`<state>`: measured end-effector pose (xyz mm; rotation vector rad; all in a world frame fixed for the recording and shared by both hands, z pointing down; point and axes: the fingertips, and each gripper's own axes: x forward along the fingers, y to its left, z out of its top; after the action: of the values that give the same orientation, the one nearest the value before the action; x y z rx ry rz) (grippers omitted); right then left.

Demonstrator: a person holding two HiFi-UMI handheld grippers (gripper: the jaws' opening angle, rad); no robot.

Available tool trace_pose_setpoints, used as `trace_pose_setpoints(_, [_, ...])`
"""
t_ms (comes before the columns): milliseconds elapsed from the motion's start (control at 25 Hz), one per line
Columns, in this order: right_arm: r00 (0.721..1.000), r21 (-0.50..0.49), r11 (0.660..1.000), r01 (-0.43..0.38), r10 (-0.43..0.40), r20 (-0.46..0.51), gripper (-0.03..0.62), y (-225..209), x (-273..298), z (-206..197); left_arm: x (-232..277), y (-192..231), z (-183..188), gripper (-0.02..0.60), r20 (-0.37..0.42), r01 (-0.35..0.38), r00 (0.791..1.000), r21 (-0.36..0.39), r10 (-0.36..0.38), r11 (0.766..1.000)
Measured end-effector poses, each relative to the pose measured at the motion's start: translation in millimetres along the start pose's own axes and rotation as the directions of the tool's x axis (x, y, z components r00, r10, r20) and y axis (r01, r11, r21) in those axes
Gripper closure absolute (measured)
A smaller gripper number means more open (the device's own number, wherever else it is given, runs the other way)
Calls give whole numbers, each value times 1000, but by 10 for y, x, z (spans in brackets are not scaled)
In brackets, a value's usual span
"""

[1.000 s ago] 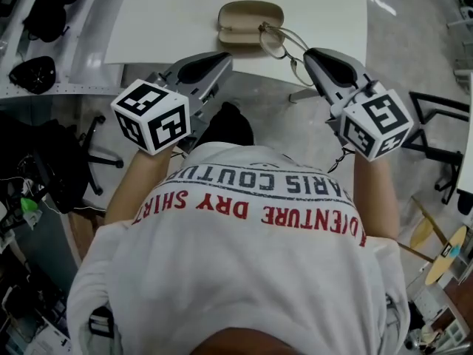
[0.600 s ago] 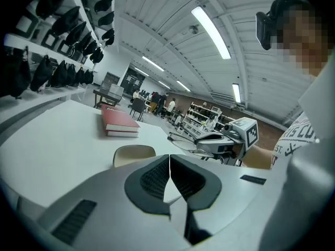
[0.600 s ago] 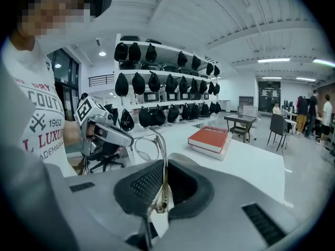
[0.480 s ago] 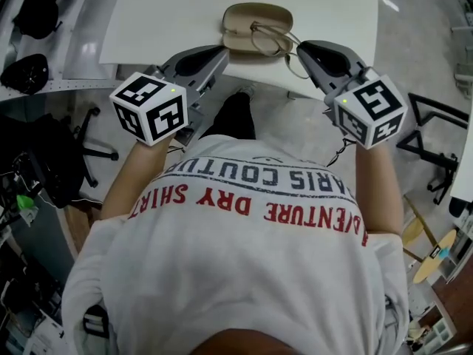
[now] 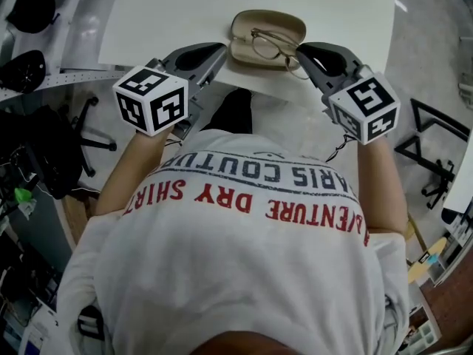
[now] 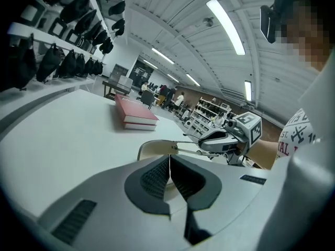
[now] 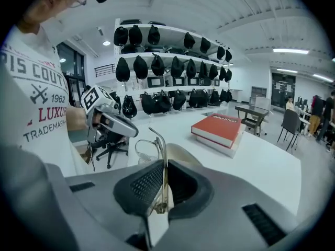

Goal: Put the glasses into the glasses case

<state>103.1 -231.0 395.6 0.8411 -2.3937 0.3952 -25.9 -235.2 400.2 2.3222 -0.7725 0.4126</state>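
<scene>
An open beige glasses case [image 5: 247,29] lies near the front edge of the white table [image 5: 170,17]. Thin-framed glasses [image 5: 272,44] hang over the case's open shell, and my right gripper [image 5: 301,50] is shut on one temple arm. In the right gripper view the temple runs up from between the pads of the right gripper [image 7: 163,166], with a lens of the glasses [image 7: 146,149] in front of the case [image 7: 183,153]. My left gripper [image 5: 219,49] is shut and holds nothing, just left of the case. The left gripper view shows the left gripper [image 6: 170,158] pointing at the case [image 6: 152,148].
A red book [image 7: 220,129] lies farther back on the table, also seen as the red book [image 6: 135,115] in the left gripper view. Shelves with dark bags [image 7: 157,67] stand at the left. An office chair [image 5: 96,135] and the floor are below the table edge.
Both grippers have moved forward and down toward the case. The glasses, held by the right gripper, went from right of the case to over it.
</scene>
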Motion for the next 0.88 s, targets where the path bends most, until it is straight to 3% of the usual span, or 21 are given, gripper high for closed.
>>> trace_pose_setpoints(520, [975,-95,980,-177,162,-151,556,77,480,-197,159,394,-101,552,-60,-35,998,-43,32,998])
trace_pose_setpoints(880, [962,-95,969,-229,210,-172,556,12,657,-292,308,543,-176,552,-91,-43,995,-65,37,997])
